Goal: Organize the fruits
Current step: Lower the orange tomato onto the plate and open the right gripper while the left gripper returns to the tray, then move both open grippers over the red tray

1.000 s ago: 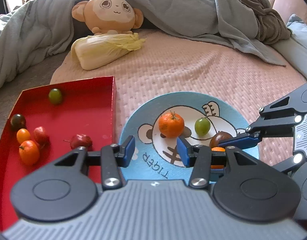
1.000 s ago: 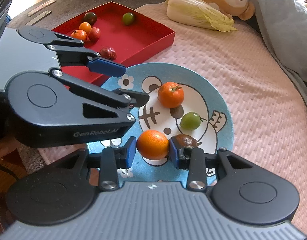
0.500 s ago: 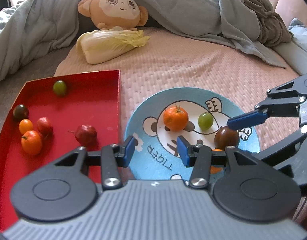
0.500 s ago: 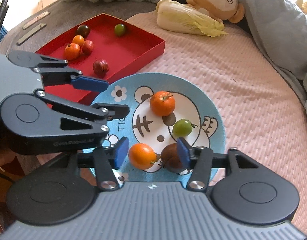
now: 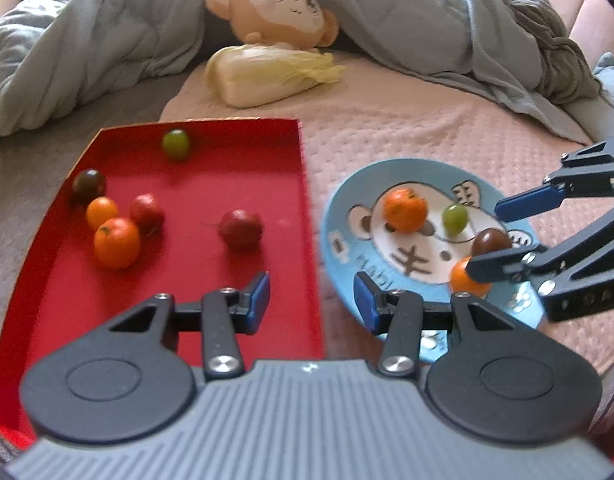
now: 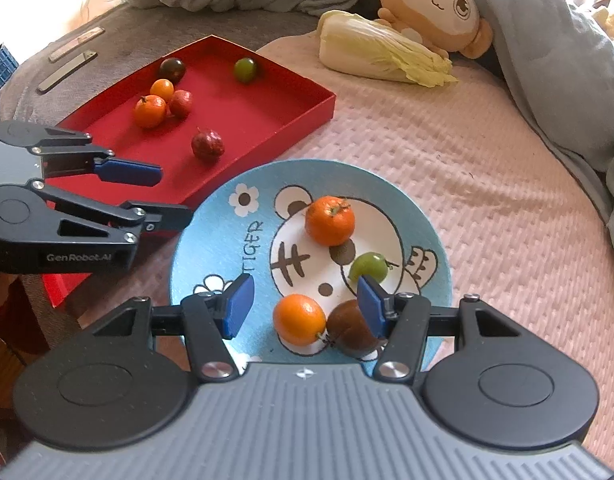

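A red tray (image 6: pixel 307 116) on the bed holds six fruits: a green one (image 6: pixel 245 69), a dark one (image 6: pixel 172 69), two orange, two red. The blue plate (image 6: pixel 211 240) beside it, lettered "TIGER" (image 6: pixel 254 247), carries a tangerine (image 6: pixel 329 220), a green fruit (image 6: pixel 369 266), a small orange (image 6: pixel 299 319) and a brown fruit (image 6: pixel 353 330). The right tool (image 6: pixel 303 308) stands wide over the orange and brown fruit, gripping neither, while the left tool (image 5: pixel 311 300), marked "GenRobot.AI" (image 6: pixel 79 257), hangs part-open and empty over the tray's edge.
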The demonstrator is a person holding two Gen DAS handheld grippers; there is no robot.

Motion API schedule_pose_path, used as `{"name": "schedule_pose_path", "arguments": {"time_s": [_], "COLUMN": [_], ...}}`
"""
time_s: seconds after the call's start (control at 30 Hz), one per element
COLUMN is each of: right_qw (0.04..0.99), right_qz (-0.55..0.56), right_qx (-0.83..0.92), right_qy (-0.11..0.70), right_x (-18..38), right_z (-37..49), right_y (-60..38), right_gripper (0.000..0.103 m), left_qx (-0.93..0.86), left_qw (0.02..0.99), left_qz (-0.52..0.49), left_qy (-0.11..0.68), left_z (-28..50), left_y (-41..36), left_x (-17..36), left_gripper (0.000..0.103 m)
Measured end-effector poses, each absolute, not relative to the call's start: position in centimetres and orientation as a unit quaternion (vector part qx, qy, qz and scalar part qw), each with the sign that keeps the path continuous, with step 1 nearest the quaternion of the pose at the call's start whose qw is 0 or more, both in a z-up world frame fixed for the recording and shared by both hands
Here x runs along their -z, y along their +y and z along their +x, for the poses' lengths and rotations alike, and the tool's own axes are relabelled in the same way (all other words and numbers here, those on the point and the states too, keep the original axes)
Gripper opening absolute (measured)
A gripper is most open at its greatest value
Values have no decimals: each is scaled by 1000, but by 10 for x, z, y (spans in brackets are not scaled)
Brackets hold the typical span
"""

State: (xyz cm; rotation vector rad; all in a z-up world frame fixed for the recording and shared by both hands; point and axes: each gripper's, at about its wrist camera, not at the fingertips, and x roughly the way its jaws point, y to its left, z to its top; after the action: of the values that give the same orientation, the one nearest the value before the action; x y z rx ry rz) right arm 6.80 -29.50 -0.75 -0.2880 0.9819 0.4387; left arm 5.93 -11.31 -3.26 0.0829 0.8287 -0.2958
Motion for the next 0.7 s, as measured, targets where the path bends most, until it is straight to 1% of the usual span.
{"name": "schedule_pose_path", "arguments": {"time_s": [0.4, 0.7], "right_qw": [849, 839], "right_qz": [-146, -159], "right_qx": [-243, -275], "right_qy": [445, 441], "right_x": [-4, -3], "right_z": [79, 90], "right_y": [-254, -214], "right_gripper": [63, 63], "left_qx": [110, 65], "left_qw": [911, 912], "left_qz": [30, 9], "left_qy": [397, 406], "left_z": [57, 67], "left_y": [-68, -23], "left_x": [30, 39], "left_gripper": [49, 49]}}
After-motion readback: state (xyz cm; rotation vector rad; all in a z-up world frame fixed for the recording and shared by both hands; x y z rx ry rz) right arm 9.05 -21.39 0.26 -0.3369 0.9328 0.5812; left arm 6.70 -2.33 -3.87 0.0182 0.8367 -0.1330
